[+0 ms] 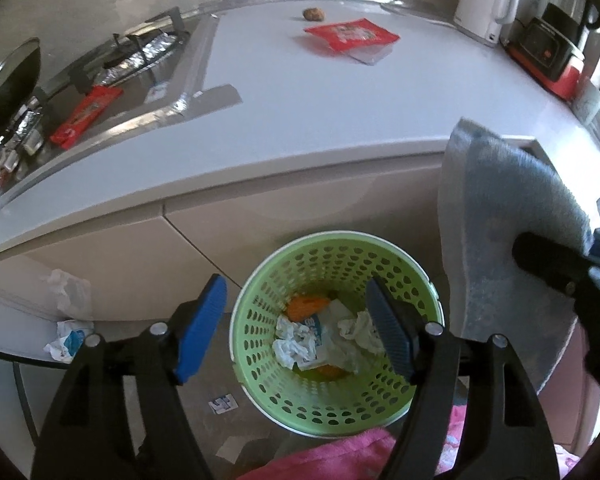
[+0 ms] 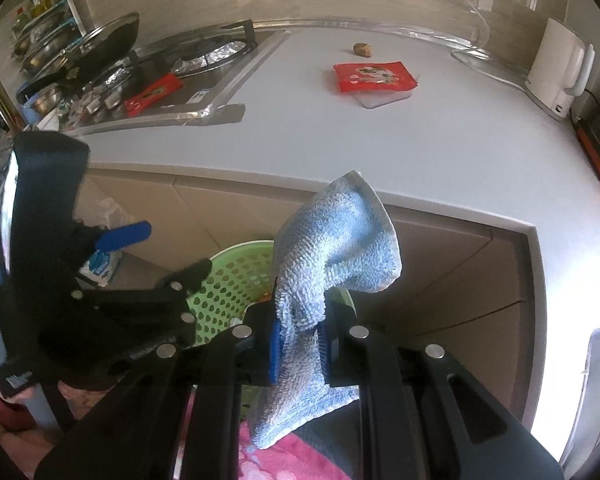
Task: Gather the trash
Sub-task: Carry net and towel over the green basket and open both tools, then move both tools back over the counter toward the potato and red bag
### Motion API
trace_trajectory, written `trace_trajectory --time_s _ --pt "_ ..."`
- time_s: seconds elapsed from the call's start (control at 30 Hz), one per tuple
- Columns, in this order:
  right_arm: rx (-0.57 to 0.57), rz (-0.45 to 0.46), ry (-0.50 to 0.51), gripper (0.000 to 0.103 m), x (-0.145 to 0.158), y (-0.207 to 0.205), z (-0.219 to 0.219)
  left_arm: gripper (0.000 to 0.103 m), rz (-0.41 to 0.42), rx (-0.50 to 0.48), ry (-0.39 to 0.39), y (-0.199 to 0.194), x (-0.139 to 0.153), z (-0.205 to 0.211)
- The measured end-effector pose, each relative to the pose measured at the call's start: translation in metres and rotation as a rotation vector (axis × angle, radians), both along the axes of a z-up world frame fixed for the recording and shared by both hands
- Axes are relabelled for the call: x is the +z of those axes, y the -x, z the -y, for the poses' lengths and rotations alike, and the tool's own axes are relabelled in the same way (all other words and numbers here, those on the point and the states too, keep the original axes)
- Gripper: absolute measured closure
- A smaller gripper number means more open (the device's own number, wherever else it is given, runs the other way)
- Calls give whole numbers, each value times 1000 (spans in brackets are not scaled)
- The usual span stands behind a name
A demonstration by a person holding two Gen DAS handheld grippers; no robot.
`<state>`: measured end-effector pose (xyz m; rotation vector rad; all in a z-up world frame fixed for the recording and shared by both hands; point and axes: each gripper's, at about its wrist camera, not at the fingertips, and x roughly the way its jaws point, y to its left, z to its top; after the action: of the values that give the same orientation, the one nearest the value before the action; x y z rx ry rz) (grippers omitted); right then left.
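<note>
My left gripper [image 1: 296, 292] stands open right above a green perforated basket [image 1: 260, 300] on the floor, with nothing between its blue pads. In the basket lie crumpled paper [image 1: 300, 340] and an orange scrap [image 1: 304, 306]. My right gripper [image 2: 302, 320] is shut on a light blue cloth [image 2: 336, 240], which hangs just right of the basket [image 2: 228, 280]. On the white counter lie a red wrapper [image 1: 352, 34] and a small brown lump [image 1: 313, 14]. A second red wrapper [image 1: 86, 114] rests by the stove. Two paper wads [image 1: 66, 340] lie on the floor to the left.
A white kettle [image 1: 486, 0] and a red-and-black appliance [image 1: 548, 52] stand at the counter's right end. A foil-lined stove [image 1: 148, 52] and a black pan [image 1: 8, 76] fill the left. Beige cabinet doors [image 1: 120, 248] rise behind the basket. Pink fabric [image 1: 340, 456] shows below.
</note>
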<state>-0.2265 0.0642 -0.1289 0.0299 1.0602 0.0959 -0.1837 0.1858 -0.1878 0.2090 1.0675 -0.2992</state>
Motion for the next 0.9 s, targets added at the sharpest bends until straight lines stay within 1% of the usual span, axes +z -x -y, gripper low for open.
trace_trajectory --time_s 0.03,0.07,0.1,0.23,0.3,0.4,0.47,0.5,0.53,0.57,0.63,0.77,0.83,0.9 --pt "3 0 -1 88 0 0 -1 32 8 7 0 0 3 -2" --pt "9 1 -3 88 0 0 -2 28 14 13 0 0 5 -4" --pt "12 4 -3 88 1 0 -3 27 30 23 -3 0 9 -7" --pt "33 7 -9 88 1 -1 -9 27 76 45 -14 0 21 -17" --pt "47 3 -17 88 -1 -1 -12 27 81 59 -2 -2 25 -23" --pt "75 -14 -30 83 -9 -3 -19 26 80 81 13 -3 28 -32" --pt "106 -51 -25 64 -20 -6 -26 26 84 96 18 -4 28 -37" --pt "118 -69 -8 44 -27 -6 -31 25 83 103 18 -5 28 -39" --pt "123 -71 15 37 -31 -6 -34 25 82 109 18 -5 28 -41" --pt "125 -73 35 35 -34 -6 -37 24 80 114 17 -7 28 -43" --pt "129 -87 64 22 -38 -6 -41 24 82 122 20 -7 28 -45" --pt "96 -51 97 14 -27 -6 -37 23 87 123 25 -10 30 -47" --pt "68 -33 98 9 -22 -7 -32 23 92 121 26 -10 31 -46" --pt "31 -25 86 9 -17 -10 -23 23 97 118 30 -11 33 -46"
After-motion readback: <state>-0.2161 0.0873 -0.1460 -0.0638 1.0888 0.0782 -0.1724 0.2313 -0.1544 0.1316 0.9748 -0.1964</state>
